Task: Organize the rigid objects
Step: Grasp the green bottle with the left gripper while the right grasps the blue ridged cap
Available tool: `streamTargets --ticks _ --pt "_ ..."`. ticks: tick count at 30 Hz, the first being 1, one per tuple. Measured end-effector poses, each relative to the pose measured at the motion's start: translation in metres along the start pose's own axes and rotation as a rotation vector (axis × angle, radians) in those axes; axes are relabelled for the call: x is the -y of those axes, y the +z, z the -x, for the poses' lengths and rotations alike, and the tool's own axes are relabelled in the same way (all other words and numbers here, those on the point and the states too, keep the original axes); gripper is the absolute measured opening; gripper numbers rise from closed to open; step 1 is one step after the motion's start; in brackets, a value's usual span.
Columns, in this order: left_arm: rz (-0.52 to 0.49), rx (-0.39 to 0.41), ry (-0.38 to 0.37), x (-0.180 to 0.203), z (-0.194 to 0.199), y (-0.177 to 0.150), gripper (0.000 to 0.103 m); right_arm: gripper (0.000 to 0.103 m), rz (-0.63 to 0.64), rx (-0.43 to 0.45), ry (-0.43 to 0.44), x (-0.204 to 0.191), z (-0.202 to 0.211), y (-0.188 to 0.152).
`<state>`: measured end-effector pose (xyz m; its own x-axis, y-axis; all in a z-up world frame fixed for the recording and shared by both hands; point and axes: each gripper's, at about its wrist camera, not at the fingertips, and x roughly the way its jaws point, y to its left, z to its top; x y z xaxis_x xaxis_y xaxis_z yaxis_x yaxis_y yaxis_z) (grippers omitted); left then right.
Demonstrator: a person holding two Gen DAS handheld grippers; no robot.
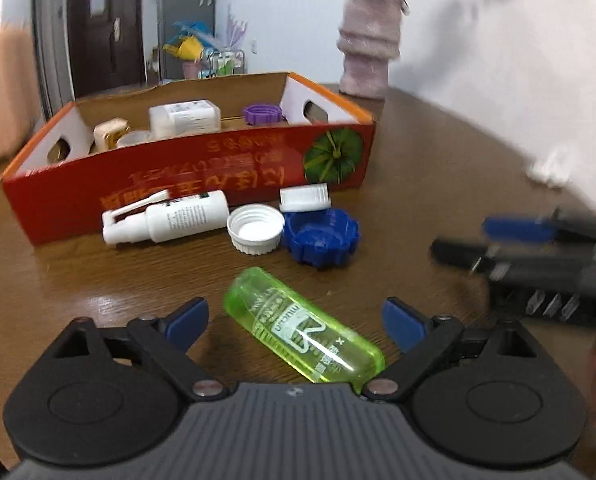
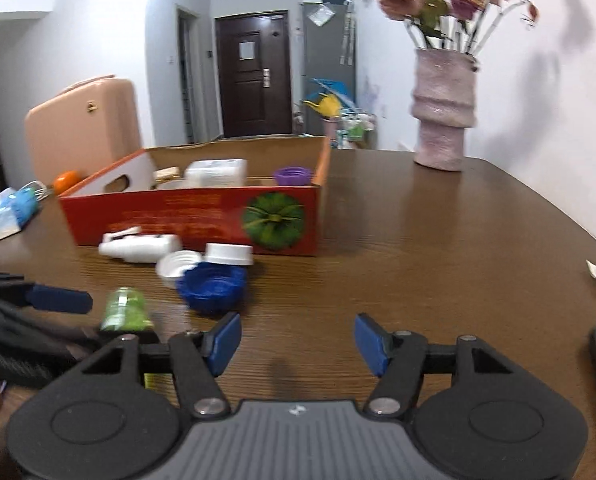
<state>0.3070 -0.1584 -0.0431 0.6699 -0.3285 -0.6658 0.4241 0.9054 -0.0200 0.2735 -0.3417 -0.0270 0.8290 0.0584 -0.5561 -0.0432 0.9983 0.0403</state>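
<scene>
since the green bottle (image 1: 302, 336) is lying on its side right between the spread pads of the left gripper (image 1: 295, 320), that's clearly the hand to grab it with. the jaws are wide and not touching it yet. its long axis runs diagonal, rounded end pointing far-left toward the red cardboard box (image 1: 201, 184), other end tucked near-right under the gripper body, so i'd guess a bit of wrist twist is needed to pinch across the narrow width. the right gripper (image 2: 298, 340) is off to the right over bare worktop (image 2: 438, 260), partly open with nothing in it, so it's further from the bottle. the white spray bottle (image 1: 169, 218), white cap (image 1: 254, 229) and blue cap (image 1: 322, 236) sit just in front of the box, still outside it.
</scene>
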Motion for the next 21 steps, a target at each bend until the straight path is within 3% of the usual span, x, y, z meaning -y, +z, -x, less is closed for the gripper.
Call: streamTargets --ticks 3,8,10,14,17,19,21 --pt "0.026 0.006 0.036 -0.013 -0.002 -0.005 0.081 0.062 -0.003 -0.006 0.008 0.003 -0.003 0.0" --pt "0.109 0.002 0.13 -0.05 0.006 -0.005 0.045 0.065 0.011 -0.013 0.11 -0.01 -0.023 0.008" --pt "0.121 -0.005 0.136 -0.055 0.009 -0.005 0.047 0.072 0.031 -0.03 0.178 -0.024 -0.037 0.015" --pt "0.095 0.001 0.137 -0.05 0.012 -0.009 0.052 0.07 0.068 -0.07 0.212 -0.052 -0.064 0.027" --pt "0.096 -0.002 0.129 -0.046 0.019 -0.015 0.054 0.052 0.085 -0.088 0.205 -0.064 -0.07 0.028" --pt "0.088 0.001 0.123 -0.041 0.025 -0.022 0.054 0.051 0.082 -0.084 0.219 -0.064 -0.061 0.025" --pt "0.077 0.012 0.122 -0.038 0.034 -0.029 0.036 0.051 0.074 -0.081 0.217 -0.061 -0.046 0.016"
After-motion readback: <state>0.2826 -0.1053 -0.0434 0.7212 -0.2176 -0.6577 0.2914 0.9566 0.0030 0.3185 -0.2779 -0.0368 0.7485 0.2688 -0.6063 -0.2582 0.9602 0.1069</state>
